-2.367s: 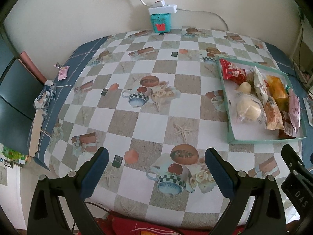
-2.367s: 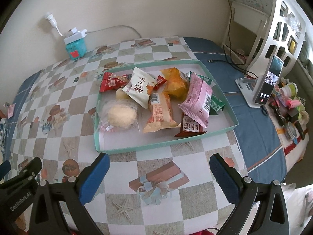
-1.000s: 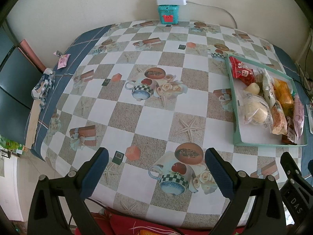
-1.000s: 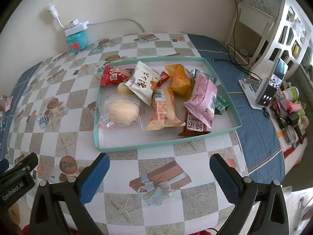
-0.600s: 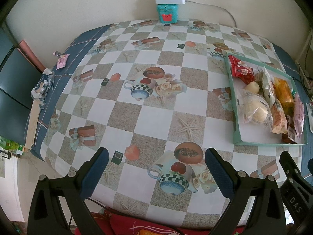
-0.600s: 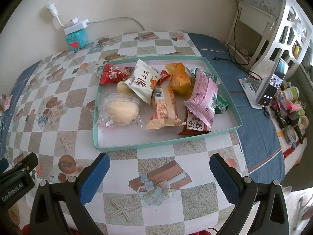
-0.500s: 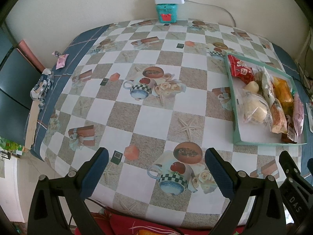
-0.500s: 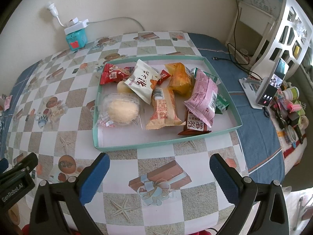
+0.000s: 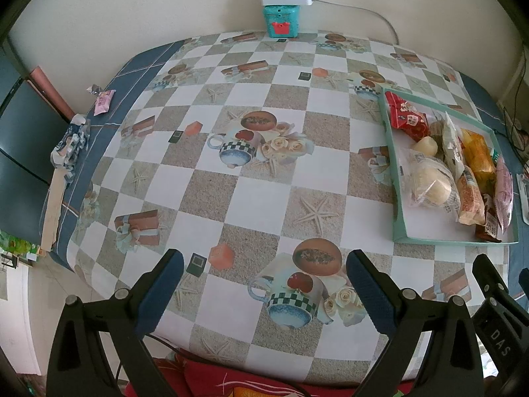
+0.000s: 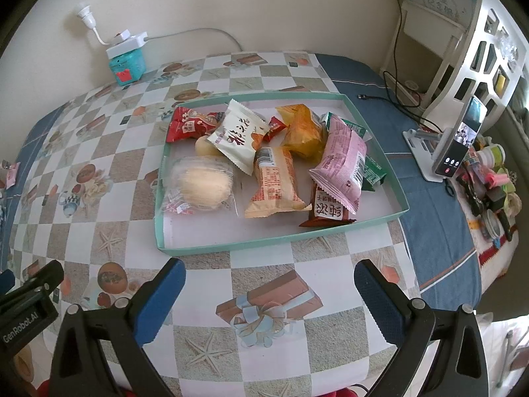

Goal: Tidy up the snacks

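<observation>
Little has shifted since a moment ago: snacks (image 10: 274, 162) sit heaped in the tray (image 10: 281, 241) at twelve o'clock; both my grippers' jaws stay spread, empty.

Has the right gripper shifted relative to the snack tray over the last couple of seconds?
Barely. The right gripper, jaws open, backed slightly away: the teal tray and teal box sit a little farther up the view.

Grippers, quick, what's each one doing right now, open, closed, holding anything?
Left gripper: open, holding nothing, above the checkered tablecloth.
Right gripper: open, holding nothing, short of the snack tray.
</observation>
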`<state>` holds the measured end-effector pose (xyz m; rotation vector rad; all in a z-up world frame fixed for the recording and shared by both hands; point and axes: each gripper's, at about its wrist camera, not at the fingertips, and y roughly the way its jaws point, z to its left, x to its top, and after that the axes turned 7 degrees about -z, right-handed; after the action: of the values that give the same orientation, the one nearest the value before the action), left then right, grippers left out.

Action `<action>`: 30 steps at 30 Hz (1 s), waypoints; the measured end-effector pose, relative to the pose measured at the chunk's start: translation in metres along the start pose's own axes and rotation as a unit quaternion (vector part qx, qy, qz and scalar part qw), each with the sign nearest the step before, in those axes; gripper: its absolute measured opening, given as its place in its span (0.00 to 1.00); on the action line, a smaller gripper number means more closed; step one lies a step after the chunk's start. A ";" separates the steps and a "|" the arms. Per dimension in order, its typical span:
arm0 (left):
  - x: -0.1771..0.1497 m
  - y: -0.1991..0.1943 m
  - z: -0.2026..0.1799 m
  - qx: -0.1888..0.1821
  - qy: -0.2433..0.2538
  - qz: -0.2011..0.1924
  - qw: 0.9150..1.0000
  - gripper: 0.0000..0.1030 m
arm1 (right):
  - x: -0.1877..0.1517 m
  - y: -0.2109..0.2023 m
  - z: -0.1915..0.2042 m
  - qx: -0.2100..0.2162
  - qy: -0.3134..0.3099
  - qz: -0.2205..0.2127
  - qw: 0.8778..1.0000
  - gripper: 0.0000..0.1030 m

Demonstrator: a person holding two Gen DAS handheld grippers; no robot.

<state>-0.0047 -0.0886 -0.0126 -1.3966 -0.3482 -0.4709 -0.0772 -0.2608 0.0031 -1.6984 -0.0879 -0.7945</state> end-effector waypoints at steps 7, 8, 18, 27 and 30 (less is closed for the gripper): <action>0.000 0.000 0.001 0.001 0.000 0.000 1.000 0.96 | 0.001 0.000 -0.003 -0.001 0.006 0.002 1.000 1.00; -0.001 0.000 0.001 0.001 0.000 0.000 1.000 0.96 | 0.001 0.000 -0.003 -0.001 0.007 0.002 1.000 1.00; -0.001 0.000 0.002 0.001 0.000 0.001 1.000 0.96 | 0.001 0.000 -0.004 -0.001 0.008 0.002 1.000 1.00; -0.001 0.000 0.001 0.001 0.001 0.001 1.000 0.96 | 0.001 0.000 -0.003 -0.001 0.008 0.002 1.000 1.00; -0.001 0.000 0.001 0.001 0.000 0.002 1.000 0.96 | 0.001 0.000 -0.004 -0.001 0.009 0.002 1.000 1.00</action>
<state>-0.0057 -0.0876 -0.0129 -1.3952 -0.3464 -0.4675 -0.0784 -0.2646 0.0037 -1.6928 -0.0711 -0.8063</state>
